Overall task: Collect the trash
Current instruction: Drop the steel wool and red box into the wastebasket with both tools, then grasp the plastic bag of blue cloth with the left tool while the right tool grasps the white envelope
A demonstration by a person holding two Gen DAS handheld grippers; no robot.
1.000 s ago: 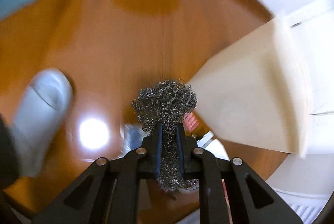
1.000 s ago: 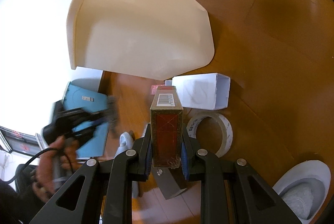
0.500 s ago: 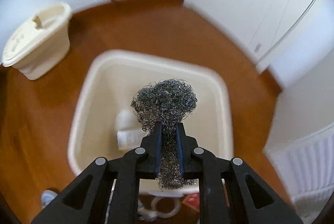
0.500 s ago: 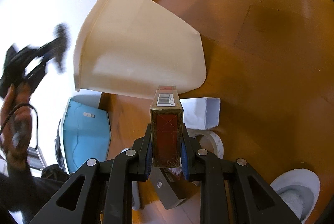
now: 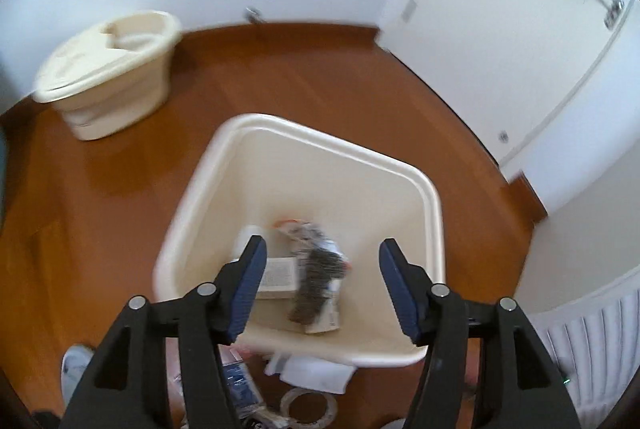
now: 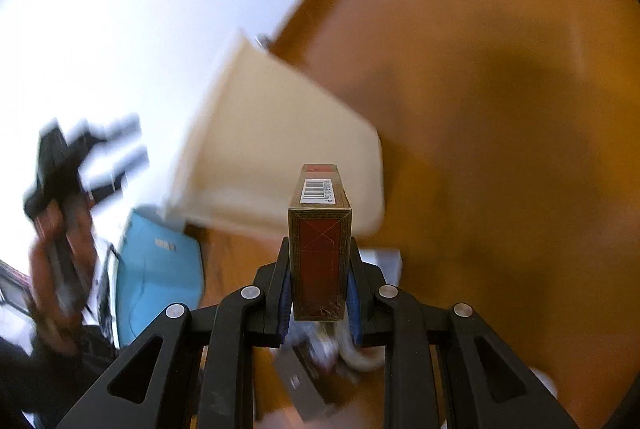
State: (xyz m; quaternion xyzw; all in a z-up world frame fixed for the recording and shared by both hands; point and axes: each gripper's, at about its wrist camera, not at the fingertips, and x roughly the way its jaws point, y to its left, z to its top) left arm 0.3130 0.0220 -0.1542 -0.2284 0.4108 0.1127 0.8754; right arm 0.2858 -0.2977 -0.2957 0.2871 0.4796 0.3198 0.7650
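My left gripper is open and empty, held above the cream trash bin. A grey steel-wool scrubber is blurred inside the bin, over a small box and a printed wrapper. My right gripper is shut on a red and gold box with a barcode on top. The cream bin shows from the side in the right wrist view, beyond the box. The left gripper shows blurred at the left there.
A second cream bin with a lid stands by the wall at the back left. A white box, a tape roll and other litter lie on the wooden floor in front of the bin. A blue case stands at the left.
My left gripper has opened and let go of the steel-wool scrubber, which has dropped into the bin. My right gripper has risen with the box and tilted towards the bin.
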